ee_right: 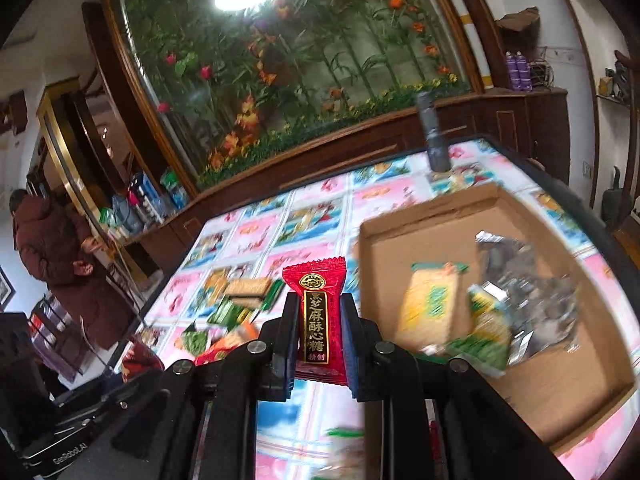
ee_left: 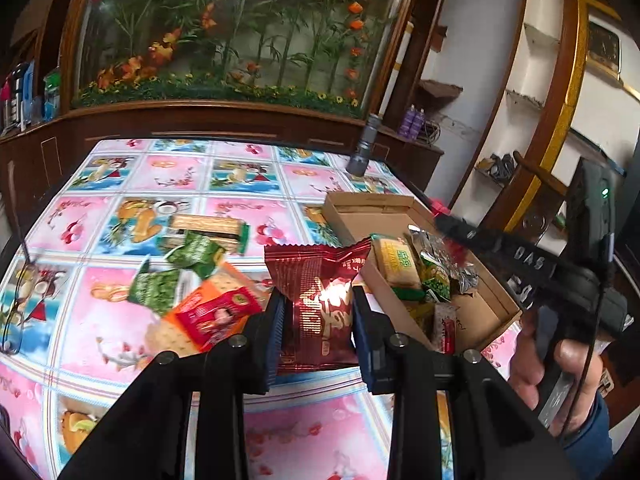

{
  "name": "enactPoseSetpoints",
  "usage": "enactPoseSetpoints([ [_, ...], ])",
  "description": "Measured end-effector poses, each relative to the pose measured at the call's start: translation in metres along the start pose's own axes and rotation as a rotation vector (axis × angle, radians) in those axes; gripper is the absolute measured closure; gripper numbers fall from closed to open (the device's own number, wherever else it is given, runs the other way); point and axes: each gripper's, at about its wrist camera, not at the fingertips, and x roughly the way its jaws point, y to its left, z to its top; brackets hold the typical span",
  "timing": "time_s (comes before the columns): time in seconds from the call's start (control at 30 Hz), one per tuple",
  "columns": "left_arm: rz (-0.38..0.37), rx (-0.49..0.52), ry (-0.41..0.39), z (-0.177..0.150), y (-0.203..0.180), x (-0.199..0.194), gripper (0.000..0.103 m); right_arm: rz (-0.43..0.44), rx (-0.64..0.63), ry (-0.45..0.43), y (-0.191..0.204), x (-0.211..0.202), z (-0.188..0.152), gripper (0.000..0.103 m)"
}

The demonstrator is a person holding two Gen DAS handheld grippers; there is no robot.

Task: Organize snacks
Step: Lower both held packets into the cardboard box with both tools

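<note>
My left gripper (ee_left: 318, 308) is shut on a dark red foil snack packet (ee_left: 320, 292), held above the table just left of the cardboard box (ee_left: 486, 280). My right gripper (ee_right: 316, 332) is shut on a small red candy packet with gold lettering (ee_right: 316, 320), held up left of the same box (ee_right: 568, 360). The box holds a yellow cracker pack (ee_left: 396, 260), green packets and a silver wrapper (ee_right: 528, 280). Loose snacks lie on the tablecloth: green packets (ee_left: 192, 252), an orange cracker pack (ee_left: 208, 312) and a wafer pack (ee_left: 208, 228). The right gripper's body (ee_left: 532, 264) and a hand show in the left wrist view.
The table wears a pink and blue patterned cloth (ee_left: 152, 176). A grey flashlight (ee_left: 362, 148) stands upright at its far edge. A wooden cabinet with a flower display (ee_left: 240, 40) lies behind. A person in a brown coat (ee_right: 60, 252) stands far left.
</note>
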Motion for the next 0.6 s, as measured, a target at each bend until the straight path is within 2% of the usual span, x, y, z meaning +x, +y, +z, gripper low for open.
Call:
enactPoseSetpoints([
  [0.1,-0.006,0.031,0.017,0.008,-0.019,0.010,0.073,-0.044,0.015,-0.040,-0.026,-0.009,0.012,0.083],
  [0.2,-0.028,0.061,0.020,0.017,-0.044,0.021,0.073,-0.059,0.095,-0.070,-0.062,-0.019,0.021,0.083],
  [0.33,-0.087,0.087,0.049,0.020,-0.083,0.046,0.073,-0.136,0.139,-0.091,-0.088,-0.025,0.023,0.083],
  [0.47,-0.120,0.077,0.105,0.012,-0.107,0.078,0.073,-0.228,0.179,-0.036,-0.104,-0.014,0.019,0.083],
  [0.6,-0.140,0.065,0.151,0.000,-0.122,0.103,0.073,-0.248,0.221,0.016,-0.119,-0.011,0.018,0.083],
])
